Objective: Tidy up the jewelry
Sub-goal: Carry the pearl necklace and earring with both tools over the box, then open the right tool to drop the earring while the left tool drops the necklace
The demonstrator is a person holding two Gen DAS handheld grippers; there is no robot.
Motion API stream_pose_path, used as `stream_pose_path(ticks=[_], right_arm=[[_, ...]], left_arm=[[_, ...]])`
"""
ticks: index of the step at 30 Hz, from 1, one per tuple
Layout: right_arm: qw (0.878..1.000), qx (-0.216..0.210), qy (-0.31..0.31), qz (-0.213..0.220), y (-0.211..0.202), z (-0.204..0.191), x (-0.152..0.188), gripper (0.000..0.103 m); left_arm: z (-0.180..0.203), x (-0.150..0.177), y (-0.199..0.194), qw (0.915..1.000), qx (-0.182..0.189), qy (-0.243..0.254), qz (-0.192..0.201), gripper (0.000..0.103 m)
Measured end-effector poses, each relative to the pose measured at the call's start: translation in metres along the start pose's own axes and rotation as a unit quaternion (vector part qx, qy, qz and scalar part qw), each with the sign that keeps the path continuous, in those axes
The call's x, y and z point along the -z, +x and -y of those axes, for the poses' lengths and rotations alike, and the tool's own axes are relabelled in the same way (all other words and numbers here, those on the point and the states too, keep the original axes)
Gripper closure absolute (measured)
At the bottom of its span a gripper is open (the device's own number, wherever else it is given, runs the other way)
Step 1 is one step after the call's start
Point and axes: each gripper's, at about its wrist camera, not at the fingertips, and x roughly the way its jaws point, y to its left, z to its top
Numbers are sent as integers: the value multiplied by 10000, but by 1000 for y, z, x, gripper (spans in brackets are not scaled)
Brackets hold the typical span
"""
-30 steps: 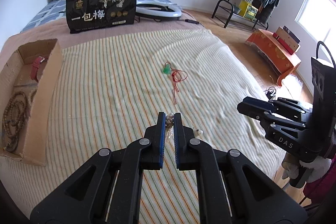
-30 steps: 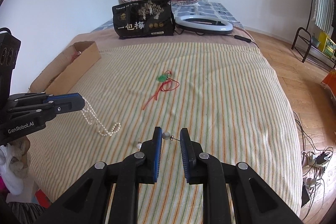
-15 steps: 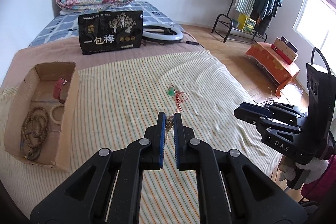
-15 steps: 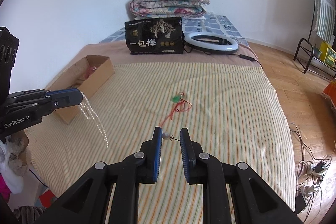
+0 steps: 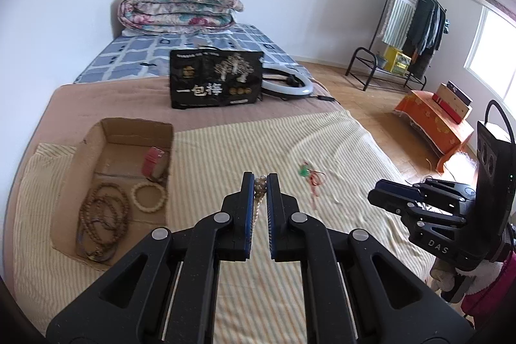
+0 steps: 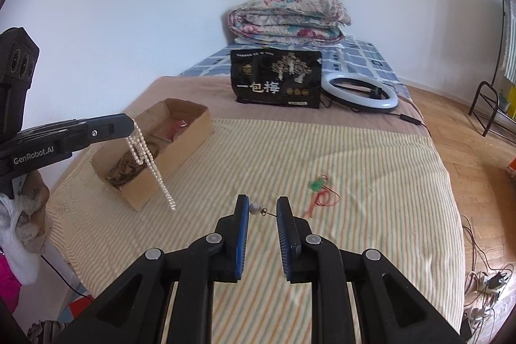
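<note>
Pearl necklace (image 6: 146, 157): white, doubled strands hung clear of the bed.
Pearl earring (image 6: 254, 208): held level, post at 3 o'clock.
Green pendant (image 6: 316, 184): laid flat on striped sheet, red cord trailed toward 5 o'clock.

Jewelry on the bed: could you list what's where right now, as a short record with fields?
left gripper: shut on pearl necklace, strand dangling
right gripper: shut on pearl earring
cardboard box: holds brown bead necklace, cream bead bracelet, red strap
striped bedspread: green pendant on red cord lying loose
behind: black printed bag, ring light
</note>
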Motion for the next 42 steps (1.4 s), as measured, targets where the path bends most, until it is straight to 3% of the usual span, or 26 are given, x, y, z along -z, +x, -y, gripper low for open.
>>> stream_pose_path(ticks=[12, 23, 42], right_arm=[[9984, -485, -275, 29, 31, -59, -33, 87], [9938, -947, -566, -96, 72, -113, -53, 87], [9865, -1381, -680, -553, 146, -162, -61, 87]], left_arm=[[-79, -17, -14, 9982, -470, -323, 197, 98], [-142, -19, 2, 9947, -770, -674, 132, 98], [-197, -6, 35, 9910, -915, -959, -161, 98]])
